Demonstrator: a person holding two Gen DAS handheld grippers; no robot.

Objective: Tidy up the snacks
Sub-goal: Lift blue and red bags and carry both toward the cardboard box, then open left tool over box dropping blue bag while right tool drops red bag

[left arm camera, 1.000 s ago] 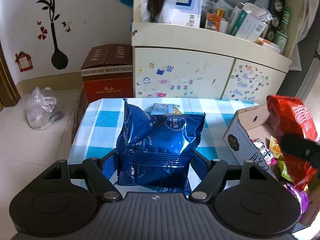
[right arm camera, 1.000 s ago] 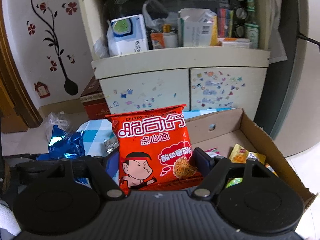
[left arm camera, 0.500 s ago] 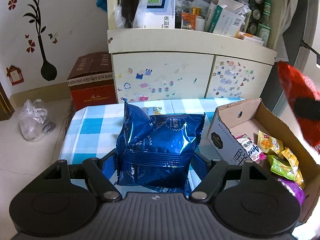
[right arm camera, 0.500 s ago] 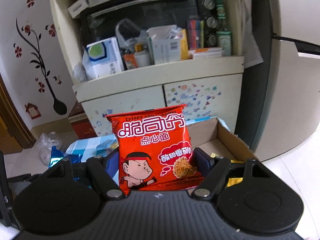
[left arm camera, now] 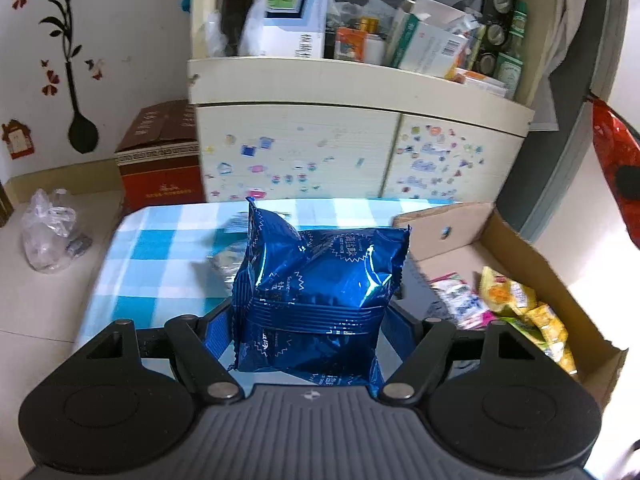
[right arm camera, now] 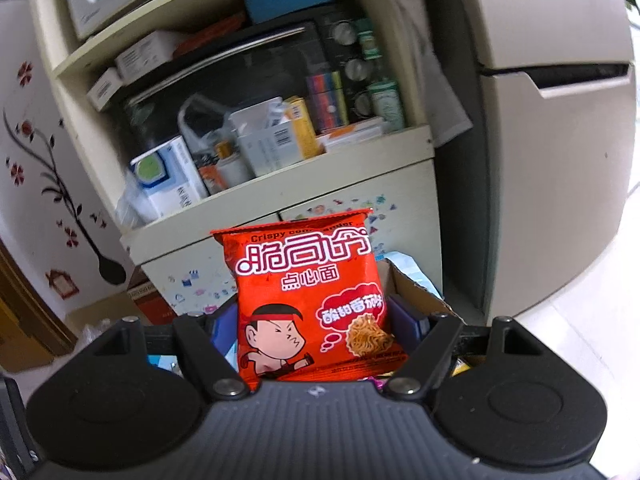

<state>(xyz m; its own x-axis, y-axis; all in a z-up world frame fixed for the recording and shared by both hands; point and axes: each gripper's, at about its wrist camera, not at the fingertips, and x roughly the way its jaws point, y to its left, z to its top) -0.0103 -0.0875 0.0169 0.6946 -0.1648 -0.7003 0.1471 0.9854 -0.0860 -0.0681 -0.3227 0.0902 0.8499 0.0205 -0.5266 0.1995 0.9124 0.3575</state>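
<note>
A blue packet [left arm camera: 320, 300] is held by the left tongs [left arm camera: 308, 332], a red noodle packet [right arm camera: 308, 304] by the right tongs [right arm camera: 316, 344]. Both are pinched low, so either slick bag could probably get dropped short of the cardboard box [left arm camera: 520, 240].

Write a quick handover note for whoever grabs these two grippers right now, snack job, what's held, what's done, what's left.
Left gripper: shut on the blue snack pack, held above the checked table.
Right gripper: shut on the red noodle snack bag, raised near the cardboard box.
Done: several small snack packets already lie in the box.
Left: both held packs are not yet in the box; one silvery packet remains on the table.
</note>
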